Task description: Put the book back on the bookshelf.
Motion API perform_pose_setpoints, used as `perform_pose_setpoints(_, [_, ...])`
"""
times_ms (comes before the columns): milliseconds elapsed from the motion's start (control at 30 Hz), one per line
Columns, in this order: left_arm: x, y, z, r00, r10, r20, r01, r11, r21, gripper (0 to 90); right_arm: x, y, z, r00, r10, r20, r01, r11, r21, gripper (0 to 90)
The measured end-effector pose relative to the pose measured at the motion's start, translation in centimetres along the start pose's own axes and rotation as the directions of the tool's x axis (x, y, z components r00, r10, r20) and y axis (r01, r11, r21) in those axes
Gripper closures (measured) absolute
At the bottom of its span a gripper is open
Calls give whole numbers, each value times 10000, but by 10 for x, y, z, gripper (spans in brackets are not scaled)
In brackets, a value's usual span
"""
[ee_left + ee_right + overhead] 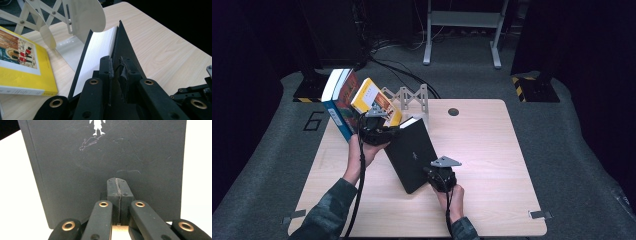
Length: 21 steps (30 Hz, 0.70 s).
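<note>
A black book (pixel 412 150) stands tilted at the middle of the wooden table (pixel 492 165), its top near a grey folding book rack (pixel 409 97). My left gripper (pixel 391 131) is at the book's upper left edge. In the left gripper view it (pixel 116 62) is shut on the black book's cover (pixel 127 47), with the white pages (pixel 97 52) to its left. My right gripper (pixel 428 173) is at the book's lower right corner. In the right gripper view its jaws (pixel 117 182) are shut on nothing, tips against the dark cover (pixel 100 157).
A yellow book (pixel 374 100) and a blue and orange book (pixel 339 97) lean at the table's back left, beside the rack. The yellow book (pixel 22 62) lies close to my left gripper. A round hole (pixel 453 111) sits near the table's far edge.
</note>
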State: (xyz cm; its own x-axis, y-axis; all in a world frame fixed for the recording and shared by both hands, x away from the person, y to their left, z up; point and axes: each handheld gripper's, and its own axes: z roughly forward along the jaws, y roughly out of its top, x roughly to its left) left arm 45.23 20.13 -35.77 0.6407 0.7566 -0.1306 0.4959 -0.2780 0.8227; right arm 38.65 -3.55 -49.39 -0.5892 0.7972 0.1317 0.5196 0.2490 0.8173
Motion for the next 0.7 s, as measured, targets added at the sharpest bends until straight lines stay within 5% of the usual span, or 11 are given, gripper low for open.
perform_pose_setpoints(700, [-7,5,-1,10000,73,37,-73,9999,-123,807,1,-1,6,9996,284,4,-283,9994,-195,900])
